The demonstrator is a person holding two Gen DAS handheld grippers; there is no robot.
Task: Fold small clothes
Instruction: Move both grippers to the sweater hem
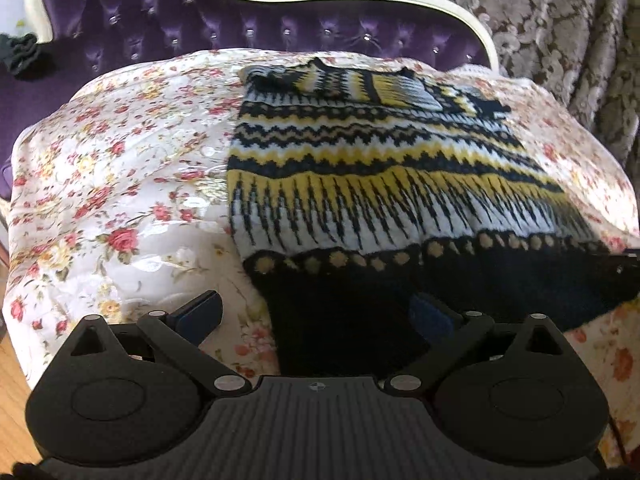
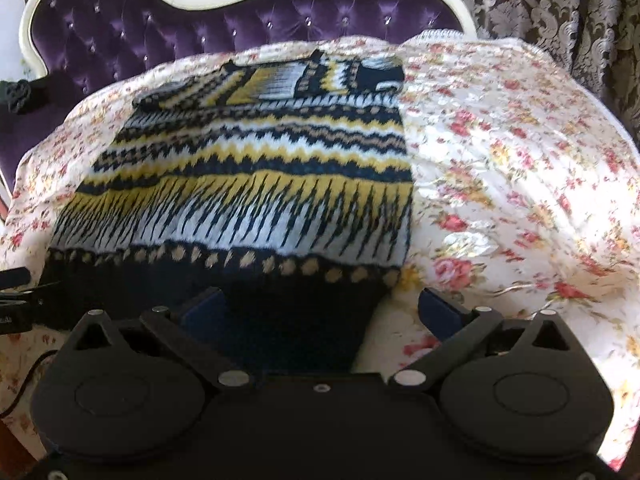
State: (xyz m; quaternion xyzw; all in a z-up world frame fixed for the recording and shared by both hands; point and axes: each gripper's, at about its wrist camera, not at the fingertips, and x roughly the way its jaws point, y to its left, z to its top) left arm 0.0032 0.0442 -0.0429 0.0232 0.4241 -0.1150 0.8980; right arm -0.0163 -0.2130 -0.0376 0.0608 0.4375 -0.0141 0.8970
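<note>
A small knitted sweater [image 1: 360, 168] in navy, yellow and white zigzag bands lies flat on a floral cover [image 1: 120, 184], its sleeves folded across the far end and its dark hem nearest me. My left gripper [image 1: 316, 312] is open over the hem's left corner, one finger on the cover, the other over the dark knit. The right wrist view shows the same sweater [image 2: 248, 176], with my right gripper [image 2: 320, 312] open over the hem's right corner. The floral cover [image 2: 500, 184] lies to its right. Neither gripper holds anything.
A purple tufted sofa back [image 1: 248, 28] with a cream frame rises behind the cover. Patterned curtains [image 1: 560, 28] hang at the back right. A black fabric piece [image 1: 22, 58] rests on the sofa at far left. Part of the other gripper [image 2: 16, 300] shows at the left edge.
</note>
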